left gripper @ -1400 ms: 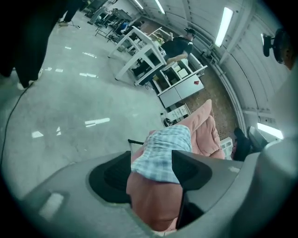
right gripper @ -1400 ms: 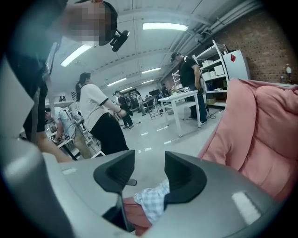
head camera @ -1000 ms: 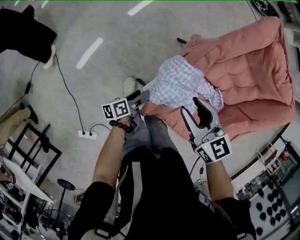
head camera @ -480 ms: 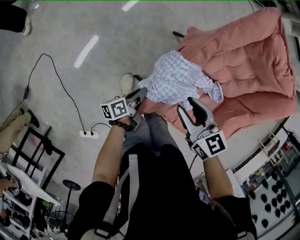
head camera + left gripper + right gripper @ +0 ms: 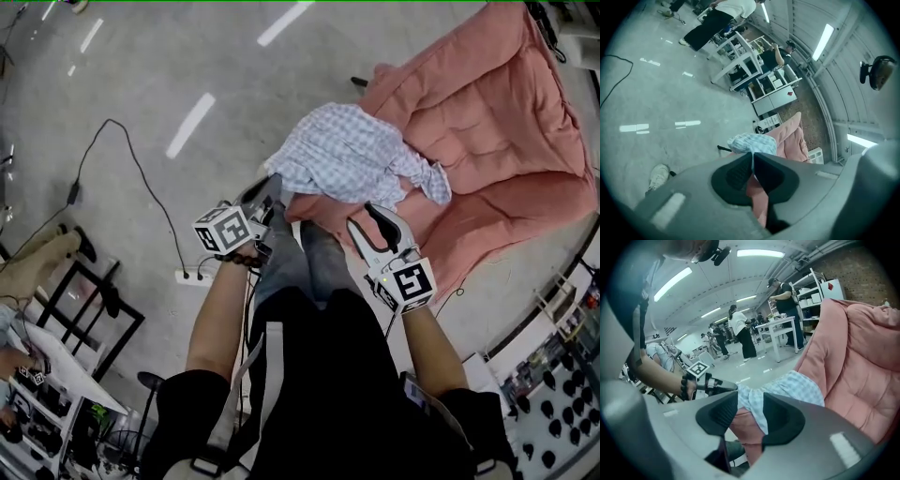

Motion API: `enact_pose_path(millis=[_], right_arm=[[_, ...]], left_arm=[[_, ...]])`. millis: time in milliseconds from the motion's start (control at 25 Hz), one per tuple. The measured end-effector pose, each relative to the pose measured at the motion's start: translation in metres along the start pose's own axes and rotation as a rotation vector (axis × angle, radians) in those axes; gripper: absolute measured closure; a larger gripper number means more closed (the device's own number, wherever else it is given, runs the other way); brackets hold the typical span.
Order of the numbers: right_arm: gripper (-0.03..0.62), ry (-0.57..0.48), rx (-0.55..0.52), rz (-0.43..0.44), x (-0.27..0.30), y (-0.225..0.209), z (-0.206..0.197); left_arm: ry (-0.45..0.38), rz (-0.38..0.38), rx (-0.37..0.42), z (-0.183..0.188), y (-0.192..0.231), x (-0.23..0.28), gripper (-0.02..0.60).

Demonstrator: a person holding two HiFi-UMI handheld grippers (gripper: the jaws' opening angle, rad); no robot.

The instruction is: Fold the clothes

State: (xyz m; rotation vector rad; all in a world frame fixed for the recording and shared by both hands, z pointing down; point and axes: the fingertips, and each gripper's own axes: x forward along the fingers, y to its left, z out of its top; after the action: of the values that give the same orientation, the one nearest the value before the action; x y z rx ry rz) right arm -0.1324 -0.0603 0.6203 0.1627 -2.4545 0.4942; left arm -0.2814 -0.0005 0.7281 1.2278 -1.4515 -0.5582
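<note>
A blue-and-white checked shirt [image 5: 347, 155] lies crumpled on a pink padded quilt [image 5: 487, 112] spread on the floor. My left gripper [image 5: 267, 190] is at the shirt's near left corner; its jaws have just closed and are shut on the cloth edge [image 5: 752, 143], which runs up from between the pads. My right gripper [image 5: 377, 218] hovers over the shirt's near edge. Its jaws have been closing a little and stand open, with checked cloth [image 5: 787, 387] showing in the gap and not pressed. The right gripper view also catches the left gripper [image 5: 717, 386].
My own legs [image 5: 300, 262] stand at the quilt's near edge. A white power strip [image 5: 187, 277] and a black cable [image 5: 122, 141] lie on the grey floor to the left, near a black rack [image 5: 84, 300]. People and white tables [image 5: 740, 61] are far behind.
The left gripper has closed on the shirt's corner and lifted it, drawing the cloth up and left. The right gripper has come down closer to the shirt's near edge.
</note>
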Motion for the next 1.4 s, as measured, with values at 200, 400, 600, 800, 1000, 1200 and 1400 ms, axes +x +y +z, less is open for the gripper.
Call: enact_pose_path(millis=[200, 400, 600, 800, 1000, 1200, 1400], right_arm=[[0.422, 0.031, -0.056, -0.031, -0.005, 0.012, -0.015], [0.422, 0.057, -0.048, -0.071, -0.027, 0.027, -0.019], [0.422, -0.075, 0.032, -0.125, -0.023, 0.009, 0.004], [0.427, -0.135, -0.081, -0.183, -0.055, 0.016, 0.074], [0.429, -0.035, -0.283, -0.114, -0.024, -0.015, 0.109], [0.431, 0.089, -0.429, 0.015, 0.016, -0.018, 0.112], [0.439, 0.242, -0.578, 0.208, 0.068, -0.029, 0.100]], left_arm=[[-0.040, -0.057, 0.083, 0.032, -0.048, -0.026, 0.565], [0.025, -0.106, 0.252, 0.036, -0.112, -0.045, 0.566], [0.167, -0.160, 0.504, 0.039, -0.164, -0.023, 0.566], [0.217, -0.244, 0.622, 0.033, -0.215, -0.075, 0.566], [0.212, -0.227, 0.533, 0.007, -0.193, -0.091, 0.566], [0.194, -0.169, 0.512, -0.023, -0.163, -0.104, 0.566], [0.187, -0.116, 0.474, -0.060, -0.141, -0.089, 0.566]])
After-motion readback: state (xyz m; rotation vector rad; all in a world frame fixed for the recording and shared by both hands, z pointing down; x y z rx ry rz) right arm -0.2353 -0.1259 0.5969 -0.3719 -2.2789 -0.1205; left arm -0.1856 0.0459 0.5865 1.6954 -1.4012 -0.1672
